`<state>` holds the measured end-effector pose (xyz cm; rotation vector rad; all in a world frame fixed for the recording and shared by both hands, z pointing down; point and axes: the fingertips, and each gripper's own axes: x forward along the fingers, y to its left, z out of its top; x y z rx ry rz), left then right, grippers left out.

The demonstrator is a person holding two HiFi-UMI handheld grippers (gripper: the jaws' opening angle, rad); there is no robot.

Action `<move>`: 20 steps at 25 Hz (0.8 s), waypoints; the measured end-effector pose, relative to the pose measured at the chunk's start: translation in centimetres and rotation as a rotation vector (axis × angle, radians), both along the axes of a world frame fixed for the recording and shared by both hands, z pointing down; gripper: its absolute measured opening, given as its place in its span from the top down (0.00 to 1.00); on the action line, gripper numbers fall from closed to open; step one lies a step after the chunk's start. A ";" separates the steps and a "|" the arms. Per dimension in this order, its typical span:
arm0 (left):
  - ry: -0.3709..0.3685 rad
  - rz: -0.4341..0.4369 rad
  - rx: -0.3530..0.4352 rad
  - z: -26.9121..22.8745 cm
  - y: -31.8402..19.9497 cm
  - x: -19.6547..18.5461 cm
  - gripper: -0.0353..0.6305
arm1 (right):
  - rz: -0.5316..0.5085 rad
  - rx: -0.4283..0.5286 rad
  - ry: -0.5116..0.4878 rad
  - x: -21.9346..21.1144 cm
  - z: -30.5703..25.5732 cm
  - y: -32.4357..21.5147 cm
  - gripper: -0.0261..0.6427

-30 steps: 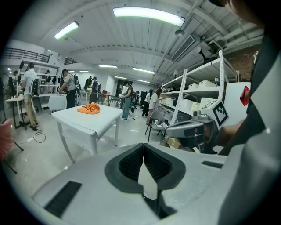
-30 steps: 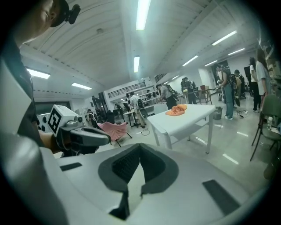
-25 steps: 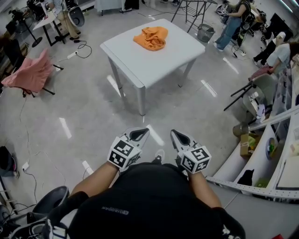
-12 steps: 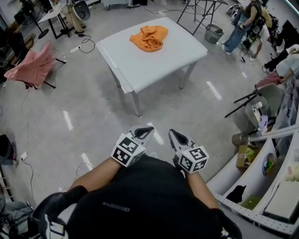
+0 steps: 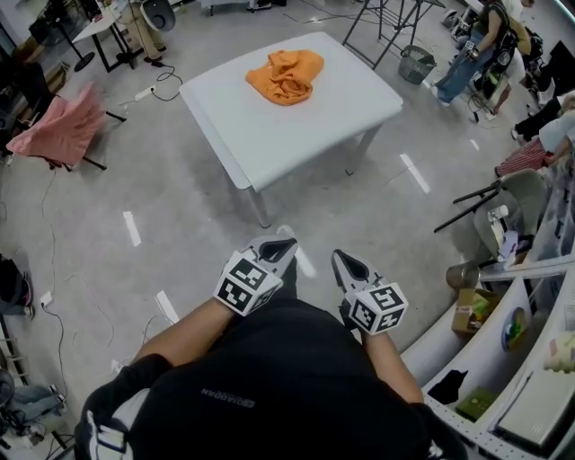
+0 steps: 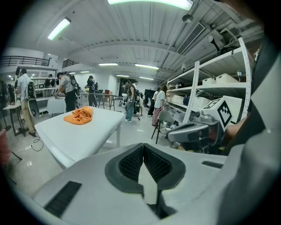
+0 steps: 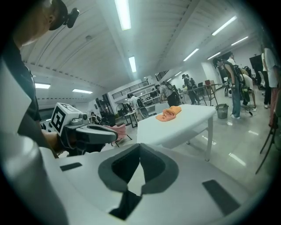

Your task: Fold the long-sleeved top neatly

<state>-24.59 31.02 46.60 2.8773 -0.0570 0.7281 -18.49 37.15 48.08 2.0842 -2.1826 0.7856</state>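
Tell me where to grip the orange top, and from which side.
Probably a raised fold on the near edge of the orange top, coming in low over the near part of the white table. It lies bunched in a heap toward the far side; no sleeve or hem shows.

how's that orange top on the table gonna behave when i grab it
Probably floppy: the orange top lies crumpled in soft folds, so it should sag from a pinch. Pushed across the smooth white table, it would likely bunch or slide rather than roll.

Bright ceiling strip lights [image 6: 151,3] glare off the glossy floor [image 5: 180,189] — fisheye-bent, dark-cornered edges.
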 end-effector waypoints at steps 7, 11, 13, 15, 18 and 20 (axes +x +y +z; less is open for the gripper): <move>0.013 -0.008 -0.008 0.9 -3.9 4.4 0.94 | 0.002 -0.025 0.019 4.7 0.9 -3.1 0.95; 0.031 -0.056 -0.024 0.4 -8.3 6.8 0.94 | -0.025 -0.052 0.014 7.3 1.4 -6.7 0.95; 0.029 -0.081 -0.026 0.4 -10.9 8.0 0.94 | -0.052 -0.061 0.028 8.6 1.3 -9.3 0.95; 0.026 -0.112 -0.025 0.3 -13.8 9.2 0.94 | -0.079 -0.064 0.043 10.0 1.0 -12.2 0.95; 0.033 -0.166 -0.024 -0.2 -18.3 10.8 0.94 | -0.120 -0.057 0.056 11.9 0.2 -16.4 0.95; 0.041 -0.198 -0.025 -0.7 -21.2 11.9 0.94 | -0.140 -0.053 0.064 13.2 -0.4 -19.2 0.95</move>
